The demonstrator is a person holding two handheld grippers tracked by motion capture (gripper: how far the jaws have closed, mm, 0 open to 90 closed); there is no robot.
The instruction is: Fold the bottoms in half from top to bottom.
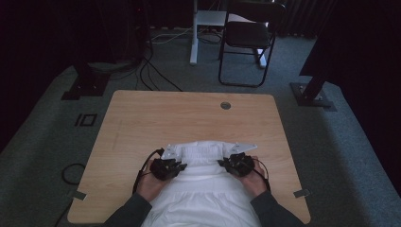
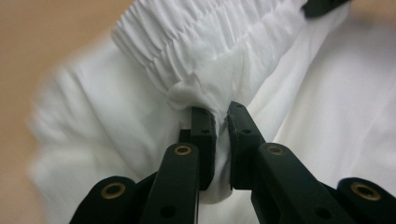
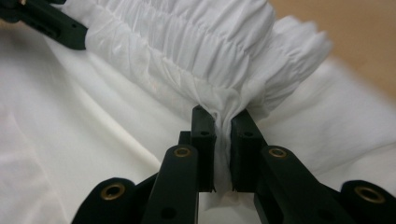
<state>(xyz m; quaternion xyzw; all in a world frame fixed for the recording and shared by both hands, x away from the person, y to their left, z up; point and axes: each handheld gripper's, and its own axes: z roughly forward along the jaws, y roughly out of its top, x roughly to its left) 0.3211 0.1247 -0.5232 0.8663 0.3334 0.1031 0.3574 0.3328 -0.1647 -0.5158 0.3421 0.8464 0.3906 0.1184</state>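
A white garment (image 1: 203,189) with a gathered elastic waistband (image 1: 203,152) lies on the wooden table (image 1: 189,118), trailing off the near edge between the person's forearms. My left gripper (image 1: 176,166) is shut on the cloth at the waistband's left part; its jaws pinch a bunched fold (image 2: 205,100) of white fabric just below the elastic. My right gripper (image 1: 228,163) is shut on the waistband's right part, with a fold (image 3: 223,105) squeezed between its jaws. Each gripper view has the tip of the other gripper at its upper edge.
A round cable hole (image 1: 225,105) sits near the table's far edge. Behind the table stand a black folding chair (image 1: 248,40) and a white desk leg (image 1: 194,33). Black stand feet (image 1: 314,97) and loose cables lie on the grey carpet.
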